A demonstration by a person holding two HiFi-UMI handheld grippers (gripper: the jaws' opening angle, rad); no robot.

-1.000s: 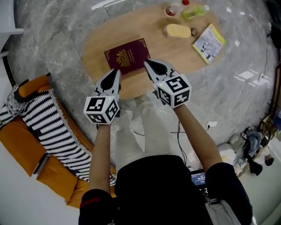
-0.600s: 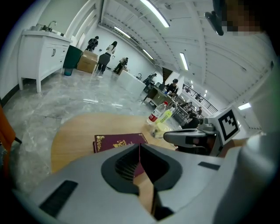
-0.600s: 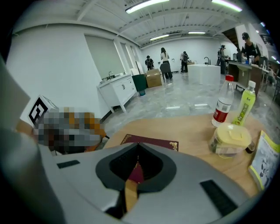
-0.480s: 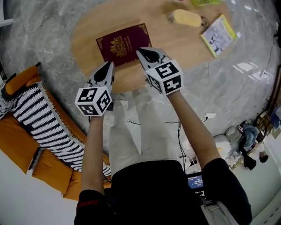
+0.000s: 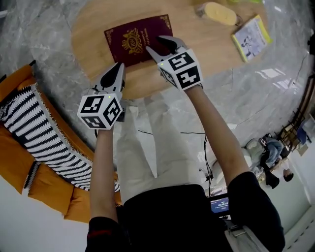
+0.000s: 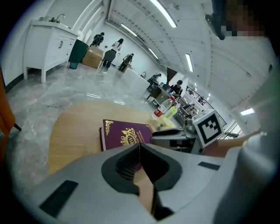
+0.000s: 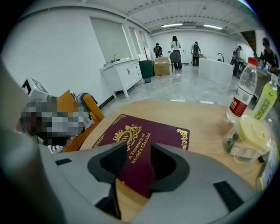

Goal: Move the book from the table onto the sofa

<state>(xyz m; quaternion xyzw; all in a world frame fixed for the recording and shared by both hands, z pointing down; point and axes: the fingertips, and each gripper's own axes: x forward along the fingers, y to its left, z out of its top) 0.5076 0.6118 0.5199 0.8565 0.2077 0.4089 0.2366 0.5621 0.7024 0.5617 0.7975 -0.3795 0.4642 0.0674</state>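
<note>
Grey shiny stone floor point(image 5: 39, 29) is all around me in a big white room. On my left is a long orange sofa point(image 5: 15, 157), and a black and white stripy blanket point(image 5: 44, 142) lies over it.

Right in front of me is an oval worktop point(image 5: 88, 39) made of light wood. The dark red book with gold print point(image 5: 133, 42) lies flat on it, cover up, close to my side of the worktop. It is not on the sofa.

I hold one grey tool in each hand. My left tool point(image 5: 119, 68) has its two jaws pressed together with nothing between them. It points down at the worktop, just beside the near edge of the book. I cannot tell if it touches the wood.

My right tool point(image 5: 154, 44) is over the near right corner of the book. Its jaws are opening now. The red cover shows between them, but the pads do not press on it.

Smaller things sit at the far end of the worktop, well apart from the book. One is a thin booklet with a yellow edge point(image 5: 252, 38). Near it is a soft pale yellow lump point(image 5: 220, 13). Behind that stand a clear bottle with a red label point(image 7: 239, 89) and a small green bottle point(image 7: 267, 100).
</note>
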